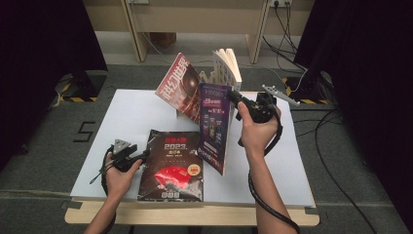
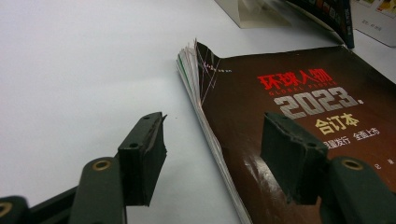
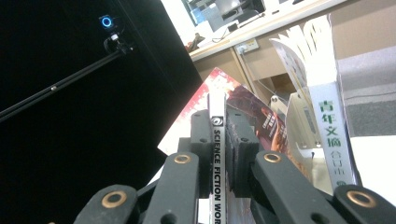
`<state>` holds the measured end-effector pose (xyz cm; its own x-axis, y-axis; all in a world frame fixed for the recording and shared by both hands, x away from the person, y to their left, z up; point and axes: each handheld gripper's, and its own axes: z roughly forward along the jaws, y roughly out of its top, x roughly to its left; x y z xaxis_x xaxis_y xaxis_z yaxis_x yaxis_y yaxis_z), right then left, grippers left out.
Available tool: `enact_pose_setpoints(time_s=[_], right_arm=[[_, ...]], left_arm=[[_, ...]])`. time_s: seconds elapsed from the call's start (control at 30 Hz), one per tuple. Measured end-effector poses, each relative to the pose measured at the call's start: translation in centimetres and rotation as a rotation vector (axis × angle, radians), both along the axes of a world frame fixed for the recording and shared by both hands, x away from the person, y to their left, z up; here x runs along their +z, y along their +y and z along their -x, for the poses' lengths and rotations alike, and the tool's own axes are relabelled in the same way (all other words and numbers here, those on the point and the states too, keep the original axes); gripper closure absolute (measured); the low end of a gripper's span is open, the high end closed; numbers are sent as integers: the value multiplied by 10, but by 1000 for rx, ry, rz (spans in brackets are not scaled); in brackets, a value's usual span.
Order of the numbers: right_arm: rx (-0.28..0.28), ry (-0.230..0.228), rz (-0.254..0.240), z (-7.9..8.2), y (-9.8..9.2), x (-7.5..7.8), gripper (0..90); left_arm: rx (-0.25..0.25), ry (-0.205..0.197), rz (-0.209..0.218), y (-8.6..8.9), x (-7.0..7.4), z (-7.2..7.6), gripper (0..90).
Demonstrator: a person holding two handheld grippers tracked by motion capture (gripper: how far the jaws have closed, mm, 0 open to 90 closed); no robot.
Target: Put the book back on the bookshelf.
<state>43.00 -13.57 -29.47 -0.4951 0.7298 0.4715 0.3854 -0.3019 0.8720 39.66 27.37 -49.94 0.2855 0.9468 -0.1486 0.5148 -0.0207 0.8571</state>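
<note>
Right gripper view: claw (image 3: 219, 154) clamped on magazine spine (image 3: 217, 140).

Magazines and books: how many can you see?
4: a dark magazine flat on the table, a purple one held upright in the right tool, a red one and a white book in the rack behind.

A white tabletop (image 1: 126, 117) carries a white rack (image 1: 207, 78); a red magazine (image 1: 178, 87) leans on it, tilted; a thick white volume (image 1: 228, 66) stands in it; grey floor around.
</note>
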Motion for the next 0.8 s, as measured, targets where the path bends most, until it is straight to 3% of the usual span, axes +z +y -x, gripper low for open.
enact_pose_setpoints(time_s=[0.8], right_arm=[[-39,-35,13,-16,3,11,836]], left_arm=[[-1,4,8,1,0,0,392]])
